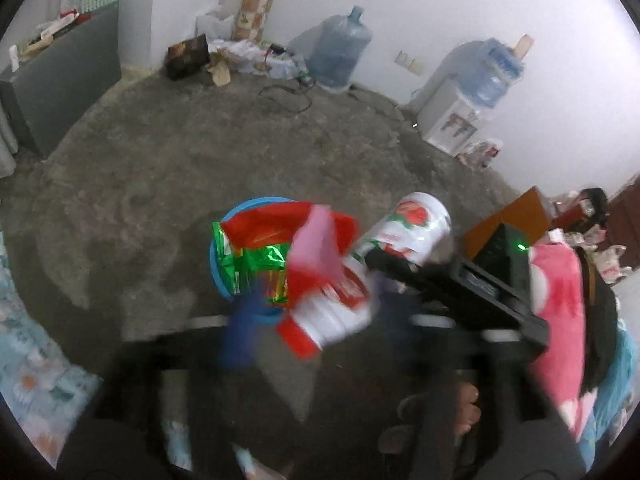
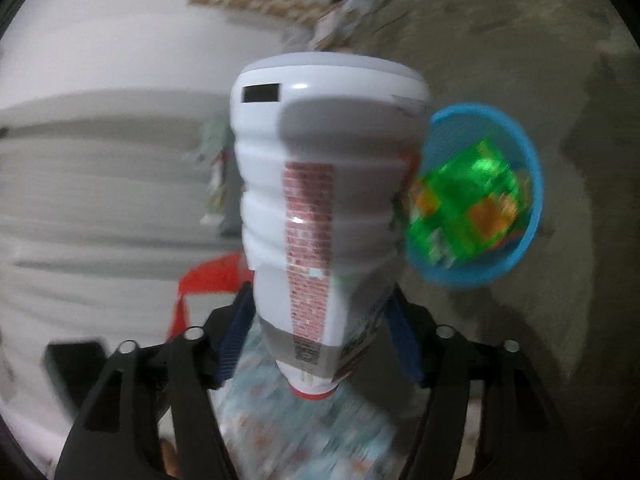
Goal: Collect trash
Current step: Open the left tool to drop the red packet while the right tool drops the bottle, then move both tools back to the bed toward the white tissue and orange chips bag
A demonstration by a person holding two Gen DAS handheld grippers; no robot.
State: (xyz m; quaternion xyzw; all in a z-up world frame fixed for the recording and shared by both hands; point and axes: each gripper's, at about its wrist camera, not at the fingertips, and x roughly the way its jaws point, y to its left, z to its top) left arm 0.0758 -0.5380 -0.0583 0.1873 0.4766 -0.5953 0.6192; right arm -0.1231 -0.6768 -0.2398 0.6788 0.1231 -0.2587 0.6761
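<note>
Both views are motion-blurred, so the red print and dark code patch on the white bottle (image 2: 320, 208) cannot be read; it stands cap-down between the spread fingers of the right gripper (image 2: 320, 344), and whether the blue pads (image 2: 232, 344) press it cannot be told. The left gripper (image 1: 312, 320) is released, jaws wide, with a red-and-white packet (image 1: 332, 304) and pink wrapper (image 1: 316, 244) between them. Beyond lies the blue bin (image 1: 218, 264) holding green foil (image 1: 260, 264) on the grey floor (image 1: 200, 152), with water jugs (image 1: 340, 52) at the wall.
</note>
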